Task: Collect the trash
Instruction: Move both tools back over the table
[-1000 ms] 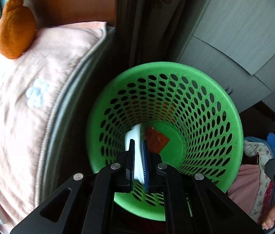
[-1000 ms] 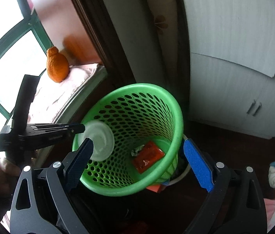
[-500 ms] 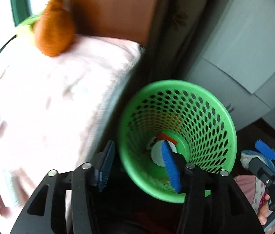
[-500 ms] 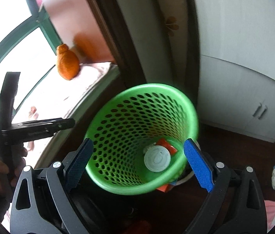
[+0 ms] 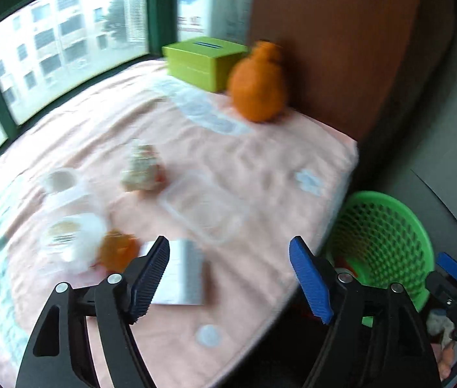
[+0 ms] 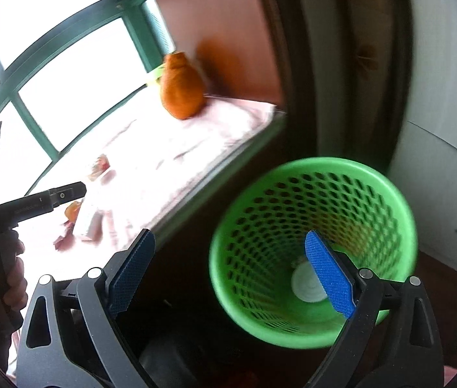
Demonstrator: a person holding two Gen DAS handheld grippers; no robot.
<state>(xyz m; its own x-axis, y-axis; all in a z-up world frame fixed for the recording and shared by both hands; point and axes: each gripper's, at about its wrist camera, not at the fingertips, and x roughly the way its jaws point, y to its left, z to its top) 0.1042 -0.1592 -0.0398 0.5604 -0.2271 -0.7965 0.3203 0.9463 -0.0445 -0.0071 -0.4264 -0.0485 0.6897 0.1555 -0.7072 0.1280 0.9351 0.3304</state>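
Trash: white lid now flat in the bottom of the green basket, a second ago pinched in the left gripper above it. Left jaws opening, wide and empty, swung off the basket to hang over the pink blanket, with blurred wrappers, a clear tray and a grey card lying there. Right gripper wide, empty, over the basket's near rim; basket on the floor just beside the blanket's edge.
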